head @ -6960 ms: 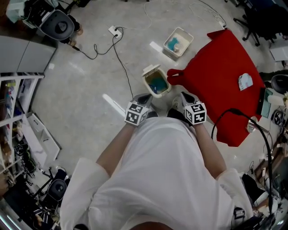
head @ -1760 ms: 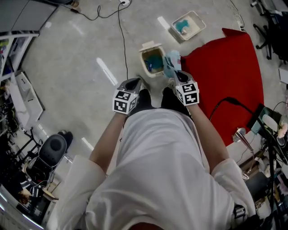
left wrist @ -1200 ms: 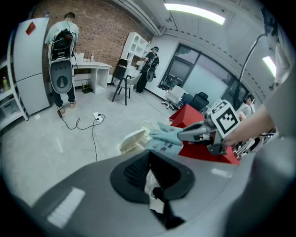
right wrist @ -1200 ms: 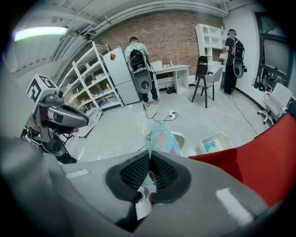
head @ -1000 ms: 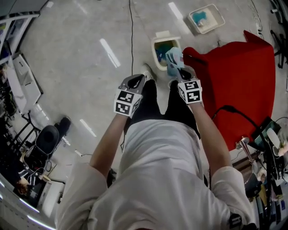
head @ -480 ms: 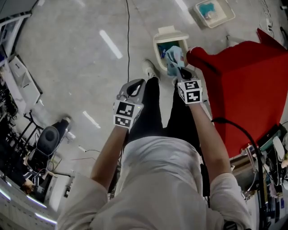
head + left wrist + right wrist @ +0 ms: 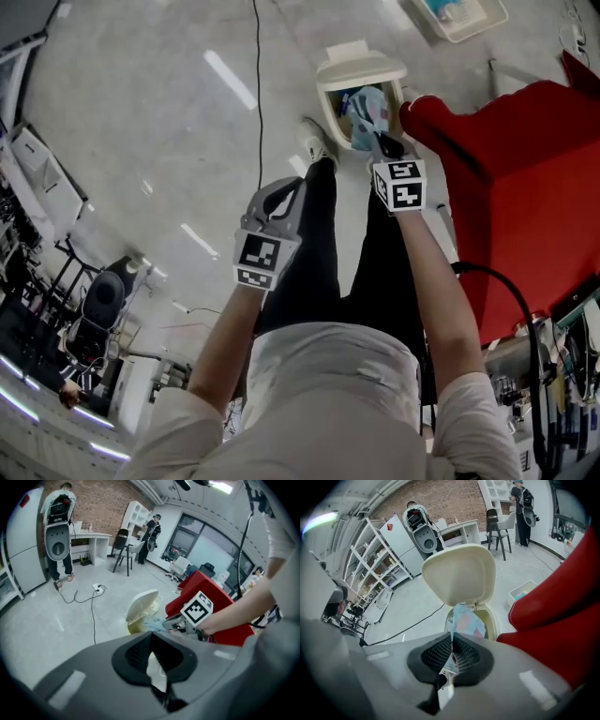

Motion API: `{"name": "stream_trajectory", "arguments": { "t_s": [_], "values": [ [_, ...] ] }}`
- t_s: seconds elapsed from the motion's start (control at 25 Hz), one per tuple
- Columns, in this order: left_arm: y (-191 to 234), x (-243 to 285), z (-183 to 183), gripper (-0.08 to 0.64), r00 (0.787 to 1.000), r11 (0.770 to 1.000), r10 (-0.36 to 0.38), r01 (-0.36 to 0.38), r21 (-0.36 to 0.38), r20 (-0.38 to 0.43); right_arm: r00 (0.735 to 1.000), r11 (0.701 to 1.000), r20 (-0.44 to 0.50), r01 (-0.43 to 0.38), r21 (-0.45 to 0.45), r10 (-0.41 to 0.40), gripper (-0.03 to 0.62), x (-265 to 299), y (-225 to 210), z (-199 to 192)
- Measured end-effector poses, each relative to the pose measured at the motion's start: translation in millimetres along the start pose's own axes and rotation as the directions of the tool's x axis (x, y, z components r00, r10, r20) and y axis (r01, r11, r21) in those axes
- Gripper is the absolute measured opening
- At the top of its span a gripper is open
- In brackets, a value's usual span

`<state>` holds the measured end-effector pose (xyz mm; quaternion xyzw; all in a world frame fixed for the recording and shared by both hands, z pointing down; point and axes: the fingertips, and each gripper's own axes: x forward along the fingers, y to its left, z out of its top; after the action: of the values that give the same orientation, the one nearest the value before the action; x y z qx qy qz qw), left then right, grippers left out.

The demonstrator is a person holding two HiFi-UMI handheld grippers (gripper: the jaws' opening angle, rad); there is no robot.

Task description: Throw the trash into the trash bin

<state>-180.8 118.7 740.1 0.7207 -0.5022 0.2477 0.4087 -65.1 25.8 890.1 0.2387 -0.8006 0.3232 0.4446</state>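
Crinkled pale-blue plastic with a pink patch: that is the wrapper (image 7: 465,620). My right gripper (image 7: 452,641) is clenched on its near end, the ribbed black pads pinching the film. The free end sits over the mouth of the bin (image 7: 492,620), though I cannot tell whether it is below the rim. The bin is smooth cream plastic, with a rounded lid (image 7: 459,576) tipped up behind it. The wrapper covers most of the opening, so I cannot make out what lies inside. Soft red cloth (image 7: 562,606) bulges just beside the bin, cut off at the picture's edge. My left gripper (image 7: 151,637) is pressed closed on nothing, well apart from the bin. A pale patch shows behind its pads, and I cannot tell what it is.
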Motion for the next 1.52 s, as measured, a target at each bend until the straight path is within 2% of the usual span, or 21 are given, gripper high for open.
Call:
{"name": "stream_trajectory", "arguments": {
  "t_s": [0.12,0.2,0.4,0.84,0.92,1.28,1.52],
  "values": [
    [5,11,-9,0.005,1.000,1.000,-0.003,0.003,-0.005,-0.011,1.000,1.000,0.003,0.008,0.005,-0.008,0.012,14,-7,-6],
    [6,16,-16,0.005,1.000,1.000,-0.002,0.002,-0.010,-0.015,1.000,1.000,0.003,0.012,0.008,-0.012,0.093,19,-8,-13],
    [2,18,-22,0.005,1.000,1.000,-0.003,0.003,-0.012,-0.016,1.000,1.000,0.004,0.014,0.006,-0.014,0.107,15,-6,-23],
    [-18,4,-10,0.005,1.000,1.000,0.010,-0.010,-0.003,0.010,0.999,0.999,0.039,0.001,-0.039,0.000,0.106,-29,7,-15],
    [-23,-3,-5,0.005,1.000,1.000,0.012,-0.012,-0.002,0.013,0.999,0.999,0.045,0.001,-0.044,0.001,0.089,-42,10,-10],
    [-47,-36,30,0.005,0.999,0.999,0.011,-0.010,-0.036,0.038,0.995,0.996,0.097,-0.005,-0.089,0.014,0.044,-122,25,24],
    [-71,-59,48,0.005,0.999,1.000,-0.004,0.005,-0.029,0.042,0.989,0.995,0.147,-0.003,-0.097,0.017,0.005,-184,31,39]
  ]
}}
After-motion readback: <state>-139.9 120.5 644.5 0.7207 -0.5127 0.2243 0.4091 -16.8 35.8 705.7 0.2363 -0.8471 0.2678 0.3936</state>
